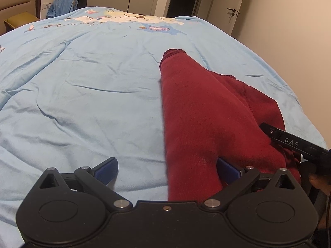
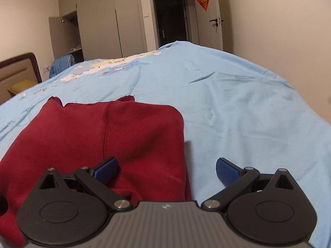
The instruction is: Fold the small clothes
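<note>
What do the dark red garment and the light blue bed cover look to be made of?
The dark red garment looks like a matte knit, probably cotton fleece or jersey: fine ribbed texture, a stitched seam, soft thick folds. The light blue bed cover looks like smooth woven cotton, matte, with shallow creases and printed cartoon figures. The fibre cannot be confirmed for either.

red garment (image 2: pixel 82 136) cut off at frame's left edge, headboard (image 1: pixel 18 0) partly cropped
</note>
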`<action>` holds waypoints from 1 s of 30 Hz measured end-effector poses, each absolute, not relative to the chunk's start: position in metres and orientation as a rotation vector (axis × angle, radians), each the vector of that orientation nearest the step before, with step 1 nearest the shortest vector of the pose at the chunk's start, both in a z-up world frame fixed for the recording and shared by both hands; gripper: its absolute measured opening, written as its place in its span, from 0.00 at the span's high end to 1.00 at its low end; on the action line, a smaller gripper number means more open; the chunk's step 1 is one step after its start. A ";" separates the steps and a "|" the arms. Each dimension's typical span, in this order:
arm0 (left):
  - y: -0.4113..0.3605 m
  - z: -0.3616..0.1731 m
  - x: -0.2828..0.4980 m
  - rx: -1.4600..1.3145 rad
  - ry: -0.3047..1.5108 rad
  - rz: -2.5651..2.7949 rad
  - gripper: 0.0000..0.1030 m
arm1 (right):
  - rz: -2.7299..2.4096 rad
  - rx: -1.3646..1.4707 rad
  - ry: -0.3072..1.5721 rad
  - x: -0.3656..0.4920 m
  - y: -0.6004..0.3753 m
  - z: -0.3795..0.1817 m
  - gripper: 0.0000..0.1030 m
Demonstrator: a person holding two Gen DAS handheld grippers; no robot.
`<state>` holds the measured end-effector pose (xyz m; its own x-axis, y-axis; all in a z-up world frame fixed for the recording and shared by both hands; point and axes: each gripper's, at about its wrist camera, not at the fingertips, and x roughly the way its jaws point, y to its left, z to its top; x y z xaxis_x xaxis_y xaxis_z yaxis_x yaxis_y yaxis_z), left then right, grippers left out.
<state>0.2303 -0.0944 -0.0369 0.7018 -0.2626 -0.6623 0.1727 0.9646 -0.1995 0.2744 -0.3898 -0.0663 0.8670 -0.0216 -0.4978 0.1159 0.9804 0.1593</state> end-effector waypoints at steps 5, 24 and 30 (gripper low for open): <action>-0.094 -0.036 0.230 -0.129 0.751 -0.246 0.01 | -0.059 0.223 0.505 0.269 -0.394 -0.070 0.00; -0.091 -0.031 0.295 -0.236 0.742 -0.317 0.01 | 0.025 0.355 0.521 0.270 -0.413 -0.071 0.00; -0.091 -0.037 0.304 -0.259 0.765 -0.326 0.00 | 0.129 0.418 0.524 0.282 -0.427 -0.065 0.00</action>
<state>0.3041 -0.0907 -0.0371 0.6758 -0.3789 -0.6322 0.1930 0.9188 -0.3444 0.2818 -0.4266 -0.0653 0.8601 0.2248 -0.4579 -0.0144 0.9081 0.4186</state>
